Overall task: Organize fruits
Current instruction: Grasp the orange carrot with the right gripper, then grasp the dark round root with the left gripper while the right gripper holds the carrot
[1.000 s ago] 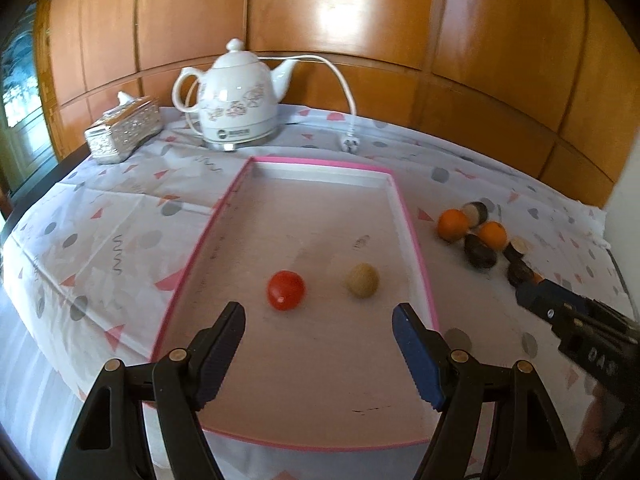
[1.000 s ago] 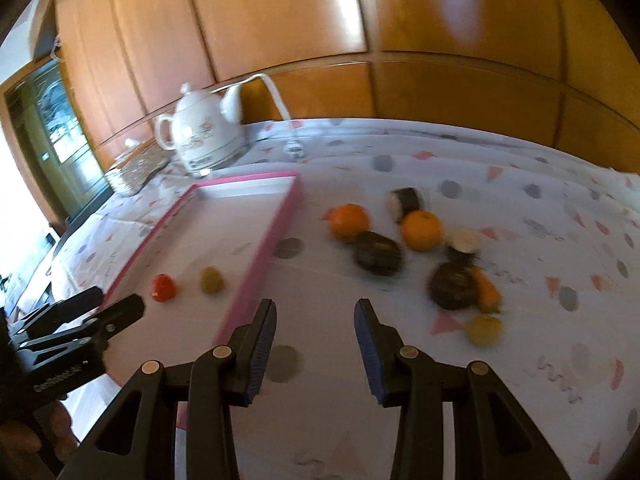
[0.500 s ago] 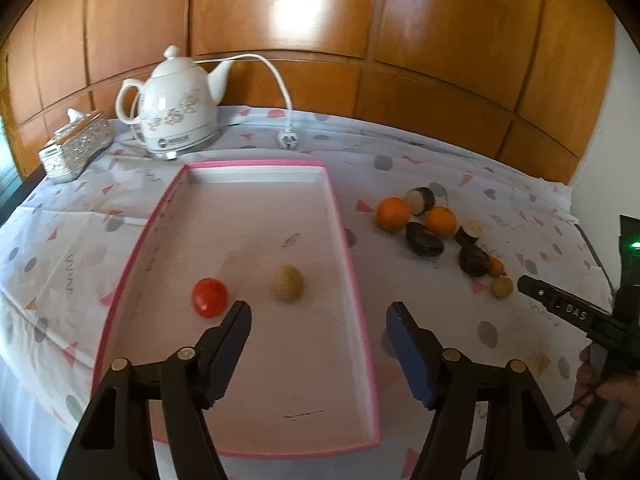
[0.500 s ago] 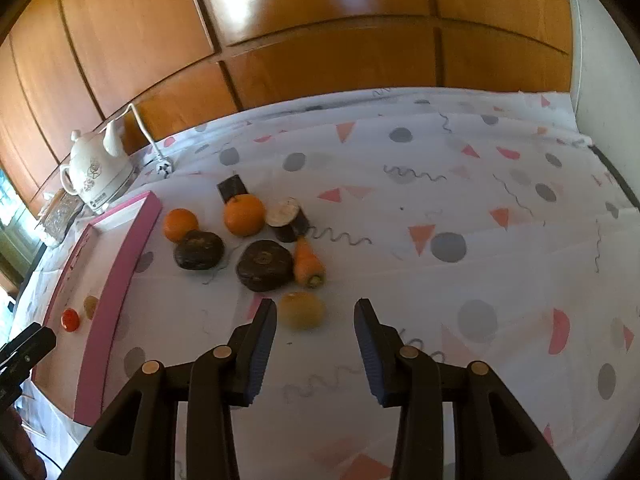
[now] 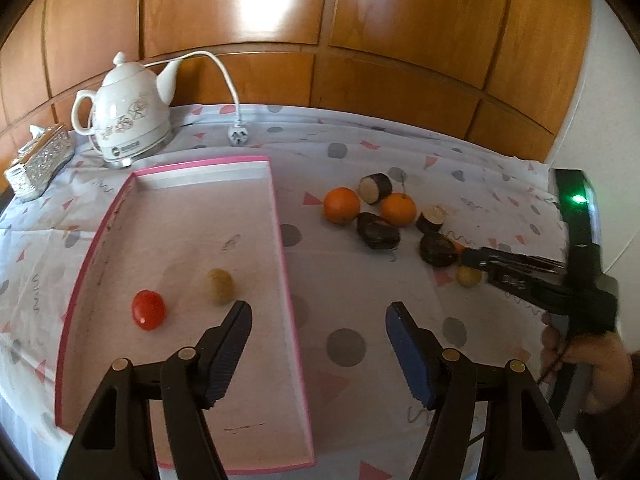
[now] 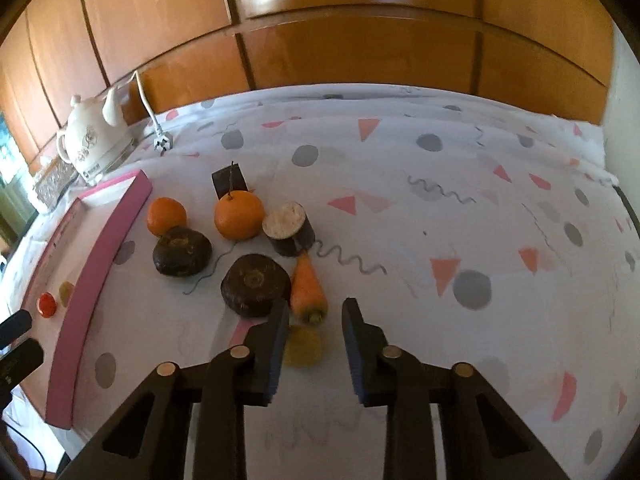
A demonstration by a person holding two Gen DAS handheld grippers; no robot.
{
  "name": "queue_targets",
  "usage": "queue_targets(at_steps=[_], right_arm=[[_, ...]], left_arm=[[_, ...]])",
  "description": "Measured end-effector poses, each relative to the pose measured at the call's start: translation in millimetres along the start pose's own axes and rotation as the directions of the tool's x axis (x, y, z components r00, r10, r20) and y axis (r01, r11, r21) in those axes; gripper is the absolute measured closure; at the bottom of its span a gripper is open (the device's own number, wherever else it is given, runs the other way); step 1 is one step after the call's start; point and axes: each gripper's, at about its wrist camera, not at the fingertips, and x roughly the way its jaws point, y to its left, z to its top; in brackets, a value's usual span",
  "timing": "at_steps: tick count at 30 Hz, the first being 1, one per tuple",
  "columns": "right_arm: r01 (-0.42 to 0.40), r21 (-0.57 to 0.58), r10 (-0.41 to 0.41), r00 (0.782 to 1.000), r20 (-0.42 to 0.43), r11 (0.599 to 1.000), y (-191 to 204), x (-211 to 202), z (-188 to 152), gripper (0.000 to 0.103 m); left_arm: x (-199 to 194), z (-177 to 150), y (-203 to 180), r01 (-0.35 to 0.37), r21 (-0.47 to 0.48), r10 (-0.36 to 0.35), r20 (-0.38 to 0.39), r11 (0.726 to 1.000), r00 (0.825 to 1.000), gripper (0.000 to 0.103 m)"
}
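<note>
Now yellow fruit (image 6: 303, 345) sits between closing right tongs (image 6: 315, 320).

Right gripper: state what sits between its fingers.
In the right wrist view, the right gripper is closing with a small yellow fruit between its fingers; a gap still shows on one side.

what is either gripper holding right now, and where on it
Nothing is held yet. The right gripper is closing around the small yellow fruit on the tablecloth; only its left pad looks to touch it. The left gripper is open and empty.
</note>
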Motion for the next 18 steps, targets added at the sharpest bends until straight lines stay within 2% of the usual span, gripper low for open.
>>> queue_targets(at_steps=[5, 9, 13, 16, 18], right_arm=[[-0.013, -0.033, 0.011, 0.998, -0.066, 0.999, 4, 19, 9, 0.077], [-0.035, -0.004, 0.035, 0.997, -0.068, 0.999, -2, 23, 10, 0.082], [0.015, 0.021, -0.015, 0.999, -0.032, 1.000, -10, 17, 6, 0.082], [0.068, 0.043, -0.067, 0.998, -0.017, 0.997, -20, 14, 1, 0.082], [0.072, 0.053, -0.072, 0.997, -0.011, 0.996, -26, 13, -3, 0.082]], left_arm=[[6, 8, -7, 0.030, -0.005, -0.030, -0.007, 1.000, 1.000, 0.033], [16, 18, -13, 0.056, -0.022, -0.057, -0.025, 0.998, 0.998, 0.035], [34, 27, -19, 0.071, -0.045, -0.074, -0.064, 0.996, 0.995, 0.045], [50, 35, -24, 0.073, -0.059, -0.078, -0.090, 0.996, 0.993, 0.047], [58, 39, -27, 0.075, -0.070, -0.082, -0.104, 0.995, 0.991, 0.047]])
